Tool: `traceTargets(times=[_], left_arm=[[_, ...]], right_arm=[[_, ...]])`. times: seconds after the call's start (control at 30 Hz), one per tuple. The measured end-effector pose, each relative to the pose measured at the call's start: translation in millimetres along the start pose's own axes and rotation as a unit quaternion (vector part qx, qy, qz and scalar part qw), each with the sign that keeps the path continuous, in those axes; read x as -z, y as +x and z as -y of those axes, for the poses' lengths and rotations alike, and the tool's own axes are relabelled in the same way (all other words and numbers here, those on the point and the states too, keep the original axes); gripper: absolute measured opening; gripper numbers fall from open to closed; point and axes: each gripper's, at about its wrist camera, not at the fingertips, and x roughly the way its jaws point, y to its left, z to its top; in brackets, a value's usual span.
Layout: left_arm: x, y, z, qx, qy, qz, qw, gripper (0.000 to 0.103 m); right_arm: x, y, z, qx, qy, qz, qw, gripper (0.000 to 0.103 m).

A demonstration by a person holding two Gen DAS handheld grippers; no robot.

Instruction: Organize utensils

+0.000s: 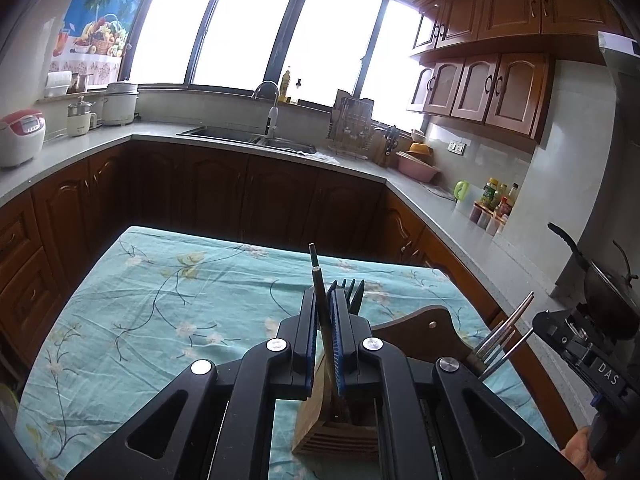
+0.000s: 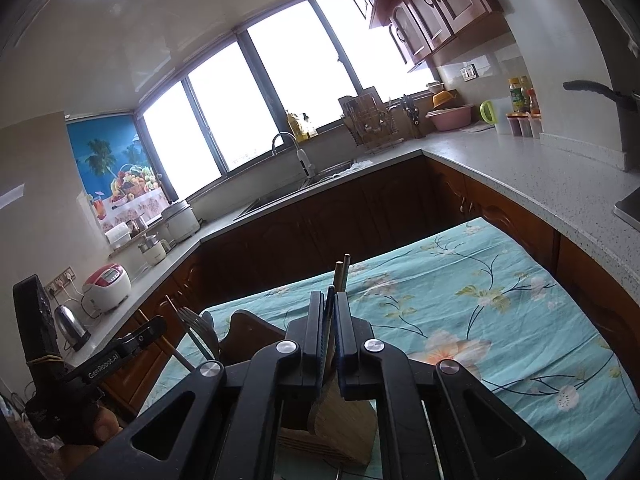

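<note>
The left gripper (image 1: 329, 312) has its fingers clamped on a thin dark utensil handle (image 1: 320, 304) that stands nearly upright above a wooden utensil holder (image 1: 336, 428) on the floral tablecloth (image 1: 168, 308); a fork (image 1: 354, 292) rises just behind the fingers, though whether it is in the grip cannot be told. The right gripper (image 2: 329, 320) is likewise closed on slender sticks, probably chopsticks (image 2: 342, 276), directly over the same holder (image 2: 340, 432). This looks like the slotting step: each tool seems to be lowering its utensils into a compartment. Next, each shaft probably needs to stay upright and centred over a slot before the fingers part. Which compartment each enters is hidden by the grippers. Beside the holder lies a dark wooden board (image 1: 424, 324).
</note>
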Motion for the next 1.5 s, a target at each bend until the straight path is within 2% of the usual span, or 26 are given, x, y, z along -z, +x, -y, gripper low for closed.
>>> traceTargets(times=[0.37, 0.5, 0.53, 0.6, 0.63, 0.73, 0.83, 0.9, 0.93, 1.13, 1.37, 1.5], left_arm=[[-1, 0, 3, 0.002, 0.001, -0.003, 1.0, 0.006], [-1, 0, 1, 0.004, -0.004, -0.005, 1.0, 0.019], [-1, -1, 1, 0.003, -0.004, -0.003, 1.0, 0.022], [0, -2, 1, 0.004, -0.005, -0.003, 1.0, 0.024], [1, -2, 1, 0.005, -0.005, -0.005, 1.0, 0.027], [3, -3, 1, 0.003, -0.007, -0.006, 1.0, 0.041], [5, -6, 0, 0.001, -0.01, -0.006, 0.9999, 0.056], [7, -8, -1, -0.003, -0.011, -0.007, 0.9999, 0.067], [7, -10, -1, -0.003, -0.013, -0.006, 0.9999, 0.071], [10, -17, -5, 0.0, -0.019, -0.012, 0.9998, 0.076], [11, -29, -4, -0.004, -0.009, -0.011, 0.9999, 0.082], [17, -40, -7, -0.004, -0.014, -0.013, 0.9998, 0.089]], right_arm=[[1, 1, 2, -0.004, 0.005, -0.004, 1.0, 0.009], [2, 2, 4, -0.004, 0.008, -0.005, 1.0, 0.012], [2, 2, 5, -0.005, 0.011, -0.005, 1.0, 0.016], [2, 2, 6, -0.005, 0.013, -0.005, 1.0, 0.034], [2, 1, 6, -0.003, 0.013, -0.003, 1.0, 0.047], [1, -2, 5, 0.0, 0.013, 0.002, 1.0, 0.05], [1, -3, 6, -0.006, 0.019, 0.0, 1.0, 0.066], [0, -5, 5, -0.008, 0.019, 0.003, 1.0, 0.073], [1, -6, 5, -0.008, 0.02, 0.003, 1.0, 0.076], [2, -8, 3, -0.015, 0.019, -0.002, 1.0, 0.082], [5, -18, -5, -0.034, 0.015, 0.003, 0.999, 0.099], [7, -25, -9, -0.051, 0.014, 0.004, 0.999, 0.101]])
